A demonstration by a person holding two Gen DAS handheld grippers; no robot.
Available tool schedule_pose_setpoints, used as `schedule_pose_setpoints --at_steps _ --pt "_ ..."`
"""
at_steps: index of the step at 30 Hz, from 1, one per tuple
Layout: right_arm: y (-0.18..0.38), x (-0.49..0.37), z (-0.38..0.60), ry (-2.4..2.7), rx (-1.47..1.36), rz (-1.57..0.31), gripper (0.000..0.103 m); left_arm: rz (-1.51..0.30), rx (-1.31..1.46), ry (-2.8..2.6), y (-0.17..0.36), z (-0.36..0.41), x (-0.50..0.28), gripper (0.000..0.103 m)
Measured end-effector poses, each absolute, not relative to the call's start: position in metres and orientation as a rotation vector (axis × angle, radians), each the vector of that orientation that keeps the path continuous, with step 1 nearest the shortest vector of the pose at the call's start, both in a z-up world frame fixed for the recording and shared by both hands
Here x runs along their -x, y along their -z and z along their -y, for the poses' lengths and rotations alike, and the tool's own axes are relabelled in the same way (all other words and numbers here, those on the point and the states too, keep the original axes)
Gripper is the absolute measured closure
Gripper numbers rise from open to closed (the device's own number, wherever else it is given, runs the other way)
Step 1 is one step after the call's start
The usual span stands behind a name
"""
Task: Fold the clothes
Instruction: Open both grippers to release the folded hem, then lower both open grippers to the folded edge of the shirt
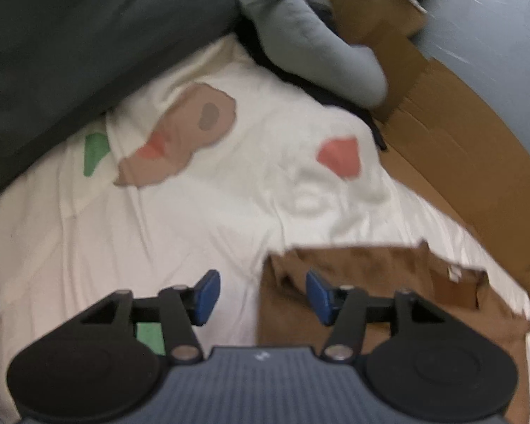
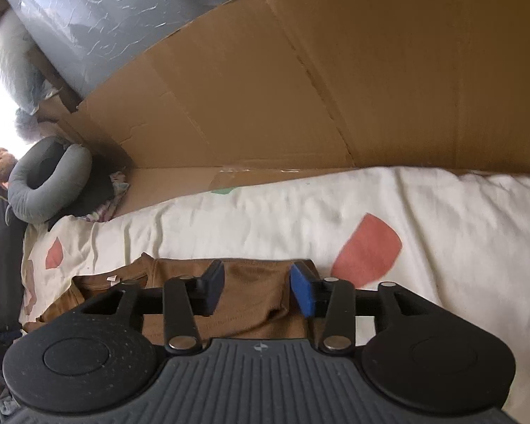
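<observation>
Nearest the lens in each view is the ribbed grey body of a hand-held gripper with its two black discs and linked arms. The left hand-held gripper (image 1: 263, 295) stands about half open with nothing between its blue pads (image 1: 208, 291); one pad hangs over bare sheet, the other over the edge of the brown garment (image 1: 364, 282). The right hand-held gripper (image 2: 256, 291) is likewise about half open and grips nothing, its blue pad (image 2: 302, 291) and darker partner poised over the middle of the same garment (image 2: 251, 300). The garment lies on the bed, flat and partly folded, its long axis running across both views, so the left gripper sits at one end edge and the right gripper near the other end; a small white label (image 2: 111, 279) shows by what looks like the neck opening. Whether any pad touches the cloth cannot be told. The fabric looks a soft, matte knit with shallow wrinkles. Under it the bed sheet (image 1: 201, 219) is cream, creased cotton printed with salmon, green and tan patches. Beyond lie a flattened cardboard box (image 2: 300, 88), stiff and creased along its folds, a plump grey neck pillow (image 2: 49, 183), and a dark grey cushion (image 1: 70, 35). The next fold probably depends on each gripper pinching its own end.
</observation>
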State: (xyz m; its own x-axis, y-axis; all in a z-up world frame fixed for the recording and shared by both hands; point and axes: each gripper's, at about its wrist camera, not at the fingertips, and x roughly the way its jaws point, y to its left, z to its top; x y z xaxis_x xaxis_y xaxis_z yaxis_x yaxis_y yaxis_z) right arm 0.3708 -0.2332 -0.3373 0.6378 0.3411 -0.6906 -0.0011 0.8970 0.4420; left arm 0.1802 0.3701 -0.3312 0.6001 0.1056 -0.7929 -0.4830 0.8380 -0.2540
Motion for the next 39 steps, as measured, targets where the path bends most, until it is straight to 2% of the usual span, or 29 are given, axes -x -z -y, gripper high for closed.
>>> schedule_pose_setpoints --at_steps 7,16,21,27,39 --pt "0.351 -0.356 0.222 -0.197 -0.300 -0.914 0.050 -0.922 0.338 -0.334 0.348 -0.340 -0.186 0.042" --pt "0.367 -0.349 0.211 -0.178 -0.160 -0.963 0.050 -0.930 0.303 -0.392 0.359 -0.346 -0.201 0.044" --pt "0.381 -0.348 0.206 -0.054 -0.191 -1.023 0.050 -0.954 0.278 -0.392 0.365 -0.343 -0.204 0.044" --pt "0.384 -0.345 0.182 -0.047 -0.067 -1.005 0.049 -0.954 0.244 -0.401 0.367 -0.340 -0.211 0.043" --pt "0.384 -0.364 0.178 -0.102 -0.003 -0.950 0.048 -0.911 0.249 -0.443 0.362 -0.345 -0.226 0.043"
